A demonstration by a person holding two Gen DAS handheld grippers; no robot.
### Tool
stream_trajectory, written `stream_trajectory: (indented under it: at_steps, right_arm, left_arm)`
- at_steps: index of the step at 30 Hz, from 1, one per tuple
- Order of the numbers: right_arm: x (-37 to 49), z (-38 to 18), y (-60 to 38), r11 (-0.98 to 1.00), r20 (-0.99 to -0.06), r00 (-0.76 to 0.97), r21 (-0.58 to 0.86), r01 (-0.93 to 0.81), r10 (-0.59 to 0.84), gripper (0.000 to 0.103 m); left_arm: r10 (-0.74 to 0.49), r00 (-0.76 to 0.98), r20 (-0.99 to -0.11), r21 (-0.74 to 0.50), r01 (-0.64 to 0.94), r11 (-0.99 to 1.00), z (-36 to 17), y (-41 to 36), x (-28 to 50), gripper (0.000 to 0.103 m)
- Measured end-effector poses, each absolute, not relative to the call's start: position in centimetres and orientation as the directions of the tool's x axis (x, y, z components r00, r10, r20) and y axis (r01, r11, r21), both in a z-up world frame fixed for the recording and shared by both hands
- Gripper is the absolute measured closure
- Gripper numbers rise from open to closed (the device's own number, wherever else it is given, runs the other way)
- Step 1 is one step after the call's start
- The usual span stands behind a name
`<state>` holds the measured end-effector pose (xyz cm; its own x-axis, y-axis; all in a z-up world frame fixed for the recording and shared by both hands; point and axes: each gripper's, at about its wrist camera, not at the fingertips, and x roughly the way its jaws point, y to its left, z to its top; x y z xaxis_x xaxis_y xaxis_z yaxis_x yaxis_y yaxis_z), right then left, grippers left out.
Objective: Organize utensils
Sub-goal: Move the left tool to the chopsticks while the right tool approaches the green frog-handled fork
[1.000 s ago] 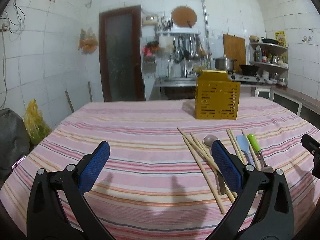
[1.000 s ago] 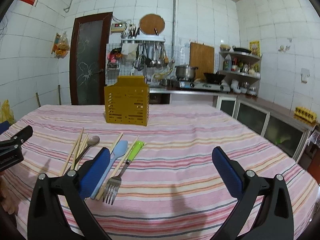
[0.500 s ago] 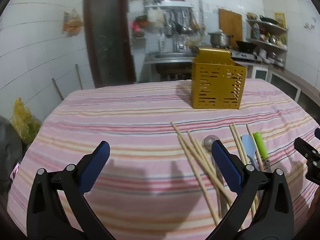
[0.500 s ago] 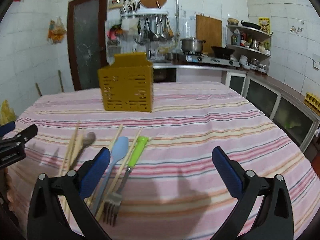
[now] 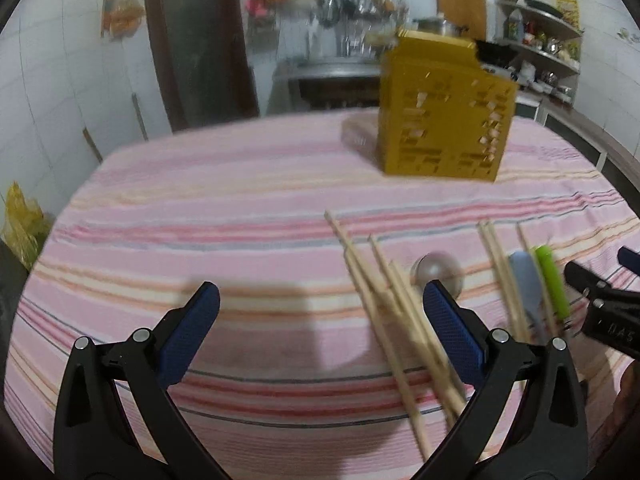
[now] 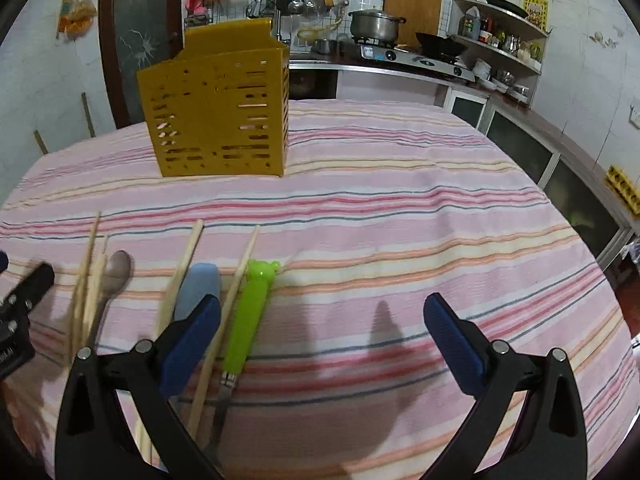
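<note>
Both of your grippers are spread wide and holding nothing: left gripper (image 5: pixel 320 320) hangs by the chopsticks (image 5: pixel 394 312), right gripper (image 6: pixel 322 334) beside the green-handled fork (image 6: pixel 248 320). The blue spoon (image 6: pixel 198 288) and metal spoon (image 6: pixel 116 268) lie loose on the striped surface (image 6: pixel 400 220) too. The yellow caddy (image 6: pixel 218 112) further back looks unfilled, so basically everything's left. No readable labels.

I can see some white letters on my right gripper (image 5: pixel 612 322), but they are too blurry to read.
</note>
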<state>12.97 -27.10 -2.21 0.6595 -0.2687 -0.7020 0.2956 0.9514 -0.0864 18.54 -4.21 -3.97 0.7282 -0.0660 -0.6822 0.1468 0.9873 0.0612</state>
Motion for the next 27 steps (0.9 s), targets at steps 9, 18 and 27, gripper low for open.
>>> stream_trajectory:
  at_steps: [9, 18, 27]
  right_arm:
    - [13.3, -3.2, -27.9, 0.946, -0.731, 0.628, -0.074, 0.315, -0.266, 0.004]
    - [13.9, -3.5, -27.6, 0.943, -0.757, 0.596, -0.079, 0.323, -0.268, 0.004]
    - [14.8, -4.2, -27.8, 0.945, -0.791, 0.567, -0.041, 0.325, -0.229, 0.019]
  left_arm:
    - [-0.033, 0.649, -0.76, 0.046, 0.105, 0.993, -6.9, -3.5, 20.8, 0.005]
    - [-0.034, 0.6, -0.799, 0.06, 0.135, 0.989, -7.7, -3.9, 21.6, 0.005]
    - [-0.054, 0.59, -0.805, 0.047, 0.154, 0.987, -7.2, -4.6, 21.6, 0.023]
